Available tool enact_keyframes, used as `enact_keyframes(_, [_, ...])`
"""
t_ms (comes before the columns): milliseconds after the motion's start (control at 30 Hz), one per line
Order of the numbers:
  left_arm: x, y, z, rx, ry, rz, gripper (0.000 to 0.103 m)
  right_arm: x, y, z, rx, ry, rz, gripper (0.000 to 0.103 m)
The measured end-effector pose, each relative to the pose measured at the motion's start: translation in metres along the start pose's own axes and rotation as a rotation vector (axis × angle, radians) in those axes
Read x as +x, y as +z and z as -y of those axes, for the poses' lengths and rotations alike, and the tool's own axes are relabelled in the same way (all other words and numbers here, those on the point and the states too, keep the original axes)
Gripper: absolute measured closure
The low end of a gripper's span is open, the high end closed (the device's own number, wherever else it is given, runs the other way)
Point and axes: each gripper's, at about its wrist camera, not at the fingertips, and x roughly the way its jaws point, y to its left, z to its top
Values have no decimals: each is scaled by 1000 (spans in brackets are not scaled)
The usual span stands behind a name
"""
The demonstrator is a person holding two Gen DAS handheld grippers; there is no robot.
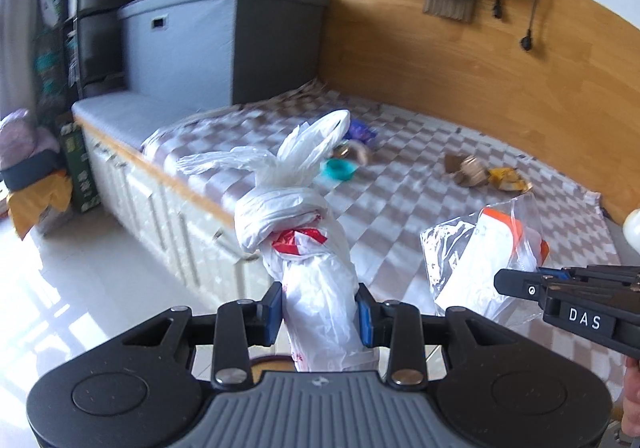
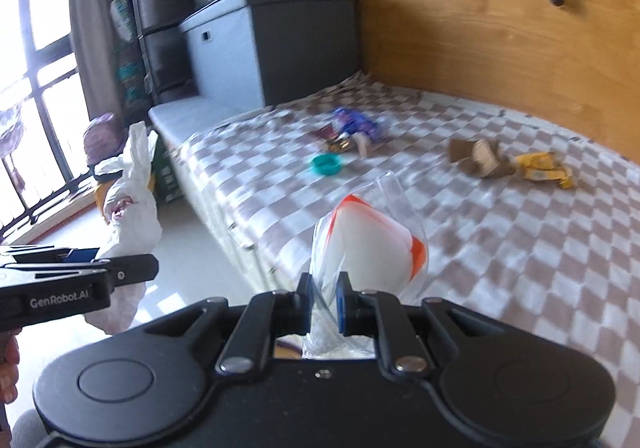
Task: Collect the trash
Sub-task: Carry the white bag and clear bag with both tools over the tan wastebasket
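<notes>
1. Gripping a knotted white plastic bag (image 1: 316, 272) between its blue pads, the left gripper (image 1: 320, 308) holds it in front of the near edge of the bed (image 1: 440, 215) in the left wrist view. The long axis of the bag runs from the jaws up and away, and its two loose ears above the knot point toward the far end of the bed. Red print shows under the knot, but I cannot read it.
2. In the same view the right gripper (image 1: 504, 282) enters from the right edge and bears the white letters "DAS". It holds a clear plastic bag (image 1: 480, 256) with a white and orange item inside.
3. On the checked cover lie a teal round lid (image 1: 339, 169), a blue wrapper (image 1: 360, 131), brown paper scraps (image 1: 466, 167) and a yellow wrapper (image 1: 508, 177), the last two nearer the wooden wall side.
4. In the right wrist view the right gripper (image 2: 323, 302) is almost closed, pinching the neck of the clear plastic bag (image 2: 372, 248). The bag stands up from the jaws and leans to the right over the near edge of the bed (image 2: 520, 268).
5. The left gripper (image 2: 148, 268) comes in from the left edge with the writing "GenRobot.AI". The white plastic bag (image 2: 132, 207) rises behind it, over the floor.
</notes>
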Motion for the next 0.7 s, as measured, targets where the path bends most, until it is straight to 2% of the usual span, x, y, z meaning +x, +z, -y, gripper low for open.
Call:
enact_keyframes(300, [24, -58, -33, -94, 59, -106, 65, 37, -46, -49, -76, 72, -117, 91])
enact_keyframes(700, [108, -136, -59, -192, 67, -319, 65, 118, -116, -69, -128, 95, -301, 91])
